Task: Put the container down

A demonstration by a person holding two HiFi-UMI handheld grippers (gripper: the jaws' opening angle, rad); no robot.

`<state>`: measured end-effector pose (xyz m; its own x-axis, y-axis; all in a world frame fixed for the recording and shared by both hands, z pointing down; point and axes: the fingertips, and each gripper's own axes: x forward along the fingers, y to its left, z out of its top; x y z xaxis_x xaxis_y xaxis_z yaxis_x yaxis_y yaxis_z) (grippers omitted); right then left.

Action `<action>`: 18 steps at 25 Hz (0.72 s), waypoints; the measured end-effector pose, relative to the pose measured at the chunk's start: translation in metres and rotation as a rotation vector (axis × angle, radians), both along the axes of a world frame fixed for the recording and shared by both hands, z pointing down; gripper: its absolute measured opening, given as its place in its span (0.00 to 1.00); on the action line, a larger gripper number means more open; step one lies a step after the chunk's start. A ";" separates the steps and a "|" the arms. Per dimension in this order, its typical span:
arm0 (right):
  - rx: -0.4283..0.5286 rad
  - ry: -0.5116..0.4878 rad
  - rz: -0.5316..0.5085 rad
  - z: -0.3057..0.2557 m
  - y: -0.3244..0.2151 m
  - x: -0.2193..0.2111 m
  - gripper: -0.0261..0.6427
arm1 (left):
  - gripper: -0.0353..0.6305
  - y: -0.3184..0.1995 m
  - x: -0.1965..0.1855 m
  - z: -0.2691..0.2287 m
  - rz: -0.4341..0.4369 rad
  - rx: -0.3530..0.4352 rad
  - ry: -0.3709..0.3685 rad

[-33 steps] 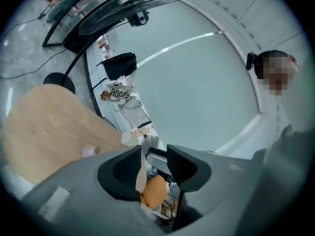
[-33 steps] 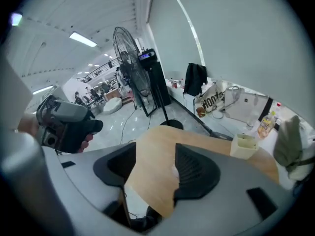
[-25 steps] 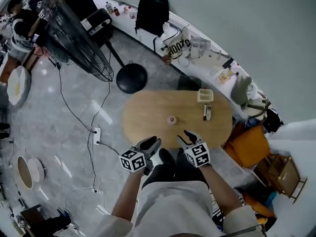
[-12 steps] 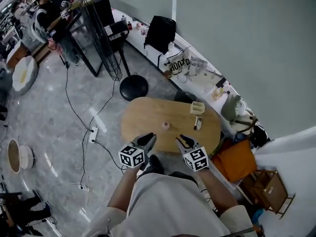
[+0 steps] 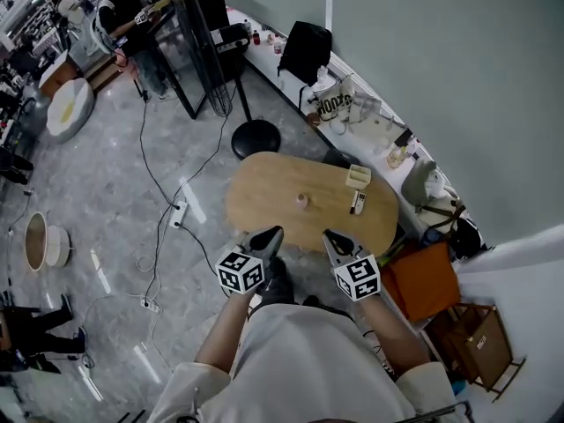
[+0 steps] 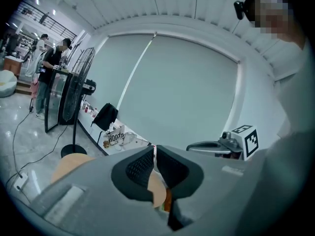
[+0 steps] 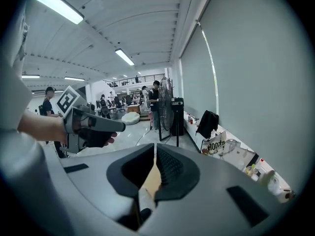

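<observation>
An oval wooden table stands below me. On it are a small beige open box, a small pinkish cup and a dark-and-white remote-like thing. My left gripper hovers over the table's near edge, well short of these; its jaws are shut with nothing between them. My right gripper hangs beside it, also shut and holding nothing. Each gripper shows in the other's view: the right gripper and the left gripper.
A black round stool and a tall black stand are beyond the table. A white bench with bags runs along the wall. An orange bag sits right of the table. Cables and a power strip lie on the floor.
Both grippers' jaws have closed from partly open. The head view has risen and turned, and the table now looks smaller and farther away.
</observation>
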<state>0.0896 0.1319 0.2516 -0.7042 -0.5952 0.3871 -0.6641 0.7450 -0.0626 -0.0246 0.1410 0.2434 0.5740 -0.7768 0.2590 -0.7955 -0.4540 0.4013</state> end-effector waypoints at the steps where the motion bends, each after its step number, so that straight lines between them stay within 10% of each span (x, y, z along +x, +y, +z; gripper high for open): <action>1: 0.005 -0.005 -0.003 -0.003 0.010 0.005 0.06 | 0.10 0.011 0.002 -0.003 -0.009 0.007 -0.003; 18: 0.079 -0.030 0.045 -0.045 0.081 -0.009 0.06 | 0.09 0.090 -0.053 -0.036 -0.077 0.051 0.056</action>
<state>0.0808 0.2132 0.2066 -0.6867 -0.6541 0.3171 -0.6955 0.7181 -0.0248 -0.0777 0.2306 0.2078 0.5249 -0.8303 0.1871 -0.8056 -0.4138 0.4240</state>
